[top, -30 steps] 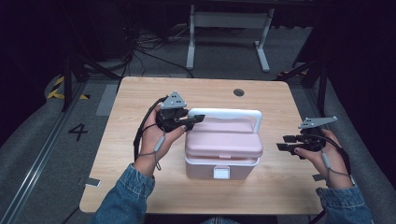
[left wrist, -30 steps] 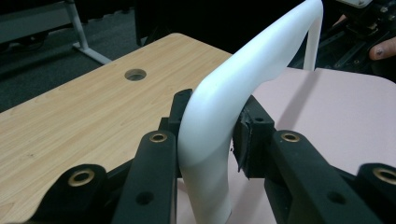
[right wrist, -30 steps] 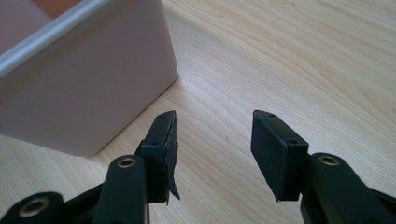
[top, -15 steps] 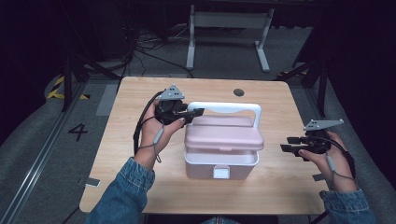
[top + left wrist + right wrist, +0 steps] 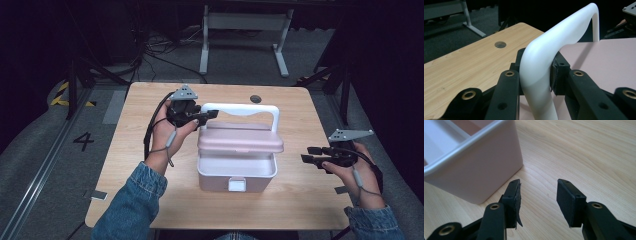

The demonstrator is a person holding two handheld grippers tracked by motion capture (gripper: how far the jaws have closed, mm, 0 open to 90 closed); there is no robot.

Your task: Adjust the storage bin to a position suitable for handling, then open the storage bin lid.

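High view: left gripper [image 5: 212, 114] clamps white handle [image 5: 240, 108] of pink box [image 5: 237, 162] at frame centre; lid [image 5: 240, 141] raised clear of base, higher than one second ago. Step judged: lifting lid.

Left gripper view: pads pinch handle [image 5: 536, 72] bend.

Right gripper view: right gripper [image 5: 537, 201] wide, empty, jaws just closing slightly beside box [image 5: 471, 170] corner; next, steady base.

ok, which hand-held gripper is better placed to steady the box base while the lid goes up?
Right. The right hand-held gripper is open with nothing between its jaws, just beside the box base. The left hand-held gripper is clamped on the white handle.
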